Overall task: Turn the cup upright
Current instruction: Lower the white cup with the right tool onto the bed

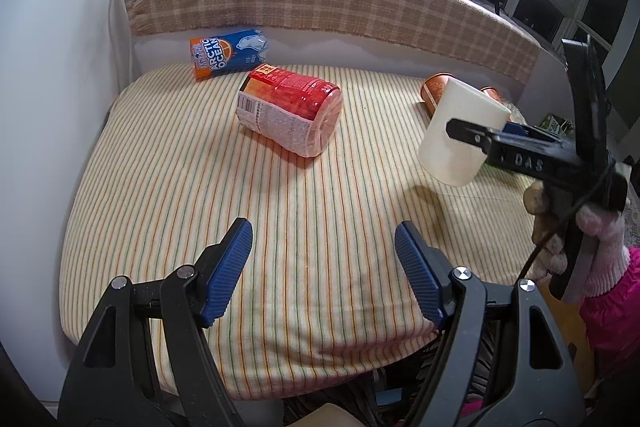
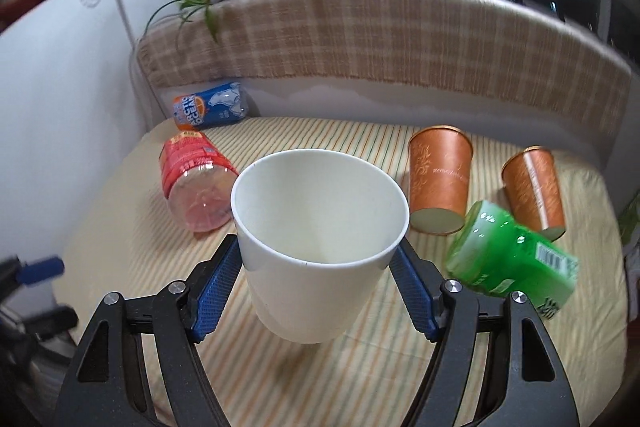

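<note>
Through your left wrist camera, your left gripper hangs over the striped cloth with its blue pads spread wide and nothing between them. Off to the right, your right gripper comes in from the side, clamped on the white cup, which is lifted off the cloth and tilted, its shadow falling below it. A red bottle lies on its side near the middle of the cloth, and a blue can lies behind it against the wall. An orange cup shows partly behind the white one.

Through your right wrist camera, the white cup sits squeezed between the two blue pads, mouth facing up and toward the lens, clear of the cloth. Its inside looks empty. The red bottle lies to the left, the blue can farther back. Two orange cups lie on their sides to the right, bases toward you, well apart from the white cup. A green bottle lies just in front of them.
</note>
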A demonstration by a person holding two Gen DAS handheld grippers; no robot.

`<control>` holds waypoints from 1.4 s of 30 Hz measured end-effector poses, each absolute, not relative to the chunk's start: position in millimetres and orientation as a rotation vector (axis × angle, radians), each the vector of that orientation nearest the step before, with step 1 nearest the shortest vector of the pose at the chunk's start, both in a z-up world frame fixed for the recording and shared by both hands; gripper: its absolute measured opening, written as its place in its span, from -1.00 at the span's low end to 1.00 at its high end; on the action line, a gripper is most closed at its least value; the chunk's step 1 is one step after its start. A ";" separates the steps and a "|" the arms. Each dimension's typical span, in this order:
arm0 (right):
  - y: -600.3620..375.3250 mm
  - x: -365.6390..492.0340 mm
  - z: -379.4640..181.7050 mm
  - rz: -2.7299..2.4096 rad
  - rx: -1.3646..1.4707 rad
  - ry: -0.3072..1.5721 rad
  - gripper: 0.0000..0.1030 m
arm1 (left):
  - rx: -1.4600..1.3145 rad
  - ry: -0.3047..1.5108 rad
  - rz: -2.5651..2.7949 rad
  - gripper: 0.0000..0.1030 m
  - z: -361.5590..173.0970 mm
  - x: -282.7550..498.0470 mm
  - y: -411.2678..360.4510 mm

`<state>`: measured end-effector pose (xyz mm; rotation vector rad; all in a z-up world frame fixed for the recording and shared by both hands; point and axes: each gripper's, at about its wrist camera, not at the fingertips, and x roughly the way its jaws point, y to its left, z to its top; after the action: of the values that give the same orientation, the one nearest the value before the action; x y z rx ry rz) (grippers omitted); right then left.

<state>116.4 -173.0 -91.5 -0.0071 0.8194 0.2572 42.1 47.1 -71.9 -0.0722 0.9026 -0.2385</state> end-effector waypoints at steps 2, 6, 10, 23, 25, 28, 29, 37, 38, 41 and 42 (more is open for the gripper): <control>-173.0 113.9 -93.4 0.261 -0.033 0.815 0.44 | -0.074 0.901 -0.240 0.48 -71.1 41.8 45.3; -171.0 107.1 -96.9 0.249 -0.103 0.799 0.44 | -0.076 0.896 -0.239 0.48 -69.9 40.6 42.8; -168.3 100.3 -99.0 0.244 -0.166 0.778 0.44 | -0.075 0.895 -0.239 0.48 -69.9 40.9 42.4; -159.6 91.5 -99.7 0.210 -0.243 0.703 0.44 | -0.070 0.890 -0.237 0.48 -68.0 39.2 39.2; -158.8 90.5 -101.0 0.202 -0.254 0.691 0.44 | -0.069 0.889 -0.236 0.48 -67.9 38.8 39.1; -154.4 89.1 -104.9 0.195 -0.287 0.664 0.44 | -0.072 0.891 -0.238 0.48 -68.3 39.0 40.1; -151.9 87.9 -108.0 0.196 -0.306 0.652 0.44 | -0.073 0.891 -0.238 0.48 -68.2 38.6 40.5; -152.1 82.0 -120.4 0.208 -0.306 0.651 0.44 | -0.077 0.888 -0.239 0.48 -67.8 37.4 41.1; -152.0 81.5 -120.7 0.209 -0.304 0.651 0.44 | -0.078 0.887 -0.239 0.48 -67.8 36.9 41.1; -152.0 79.9 -122.0 0.211 -0.302 0.653 0.44 | -0.080 0.884 -0.241 0.48 -67.9 35.4 41.6; -152.3 79.3 -122.4 0.214 -0.300 0.655 0.44 | -0.077 0.883 -0.240 0.48 -67.7 34.6 40.9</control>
<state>79.3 -152.3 -122.4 -0.3002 0.6547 0.2144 34.6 40.9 -67.7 -0.0775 0.8826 -0.2401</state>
